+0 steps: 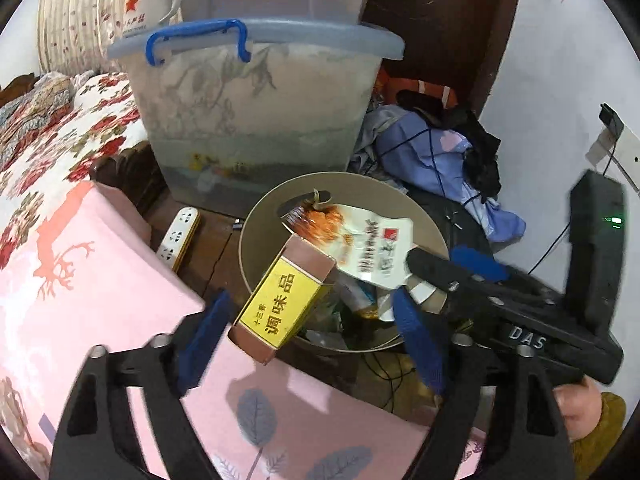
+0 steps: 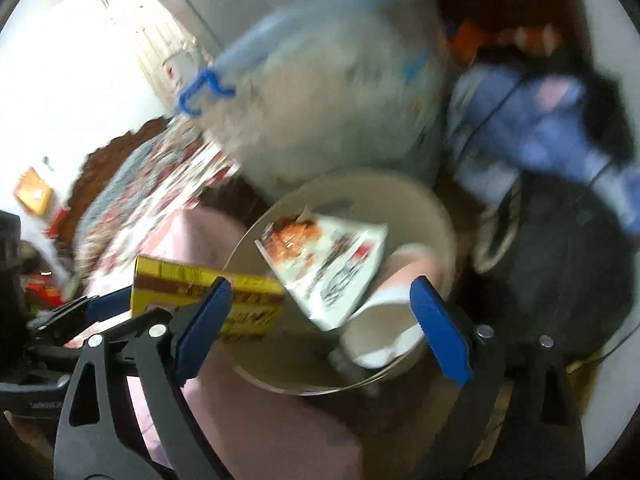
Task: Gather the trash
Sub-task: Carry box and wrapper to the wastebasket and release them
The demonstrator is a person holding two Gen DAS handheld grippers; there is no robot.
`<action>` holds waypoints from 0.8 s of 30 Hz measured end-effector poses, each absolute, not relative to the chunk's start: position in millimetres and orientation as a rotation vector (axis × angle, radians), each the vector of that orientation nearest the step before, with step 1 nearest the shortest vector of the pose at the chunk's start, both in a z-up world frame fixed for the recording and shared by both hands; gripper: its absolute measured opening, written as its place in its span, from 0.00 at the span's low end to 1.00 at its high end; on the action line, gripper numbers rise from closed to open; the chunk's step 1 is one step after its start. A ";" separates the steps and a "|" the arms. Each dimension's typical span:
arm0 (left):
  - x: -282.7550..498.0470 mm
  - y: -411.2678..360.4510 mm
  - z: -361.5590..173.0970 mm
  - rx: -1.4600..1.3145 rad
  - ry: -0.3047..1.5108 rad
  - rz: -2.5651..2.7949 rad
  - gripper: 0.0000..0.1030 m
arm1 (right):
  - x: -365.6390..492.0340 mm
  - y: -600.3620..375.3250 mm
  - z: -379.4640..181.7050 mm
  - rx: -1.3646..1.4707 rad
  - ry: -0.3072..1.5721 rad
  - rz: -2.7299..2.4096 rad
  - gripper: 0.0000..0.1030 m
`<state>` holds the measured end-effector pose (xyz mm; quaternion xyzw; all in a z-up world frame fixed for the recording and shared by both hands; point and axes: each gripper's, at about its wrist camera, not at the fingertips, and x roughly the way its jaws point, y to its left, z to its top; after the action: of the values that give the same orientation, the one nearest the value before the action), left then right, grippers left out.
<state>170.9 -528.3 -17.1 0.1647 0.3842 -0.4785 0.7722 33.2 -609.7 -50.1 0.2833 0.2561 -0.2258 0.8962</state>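
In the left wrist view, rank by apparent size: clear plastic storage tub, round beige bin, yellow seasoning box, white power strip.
Largest to smallest:
clear plastic storage tub
round beige bin
yellow seasoning box, enlarged by nearness
white power strip

One box (image 1: 282,304), one wrapper (image 1: 360,240) (crumpled).

A yellow box (image 1: 286,300) is seen between the spread blue fingers (image 1: 202,332) of the left gripper (image 1: 310,340), untouched by either, above the bin (image 1: 256,232). Beyond it, a wrapper (image 1: 360,240) is seen by the right gripper (image 1: 444,280), whose fingers are parted.
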 end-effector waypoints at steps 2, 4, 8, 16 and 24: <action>171.3 -531.3 -17.4 0.342 0.857 -1.068 0.49 | 24.8 -608.3 -43.7 0.585 0.504 -0.480 0.88; 175.0 -541.9 -19.8 0.341 0.900 -1.100 0.29 | 11.5 -609.7 -39.2 0.615 0.467 -0.497 0.88; 185.2 -561.4 -14.4 0.322 0.905 -1.096 0.24 | 0.4 -610.5 -38.8 0.645 0.447 -0.490 0.88; 218.5 -580.2 3.2 0.188 1.058 -1.147 0.26 | -11.3 -618.9 -47.1 0.680 0.427 -0.495 0.88; 233.5 -606.2 -61.8 0.406 1.140 -0.871 0.75 | 0.9 -618.8 -55.6 0.702 0.446 -0.476 0.88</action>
<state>233.5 -606.2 -61.8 0.1847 0.5186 -0.3965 0.7347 0.9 -618.8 -55.6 0.3377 0.2144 -0.2289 0.8875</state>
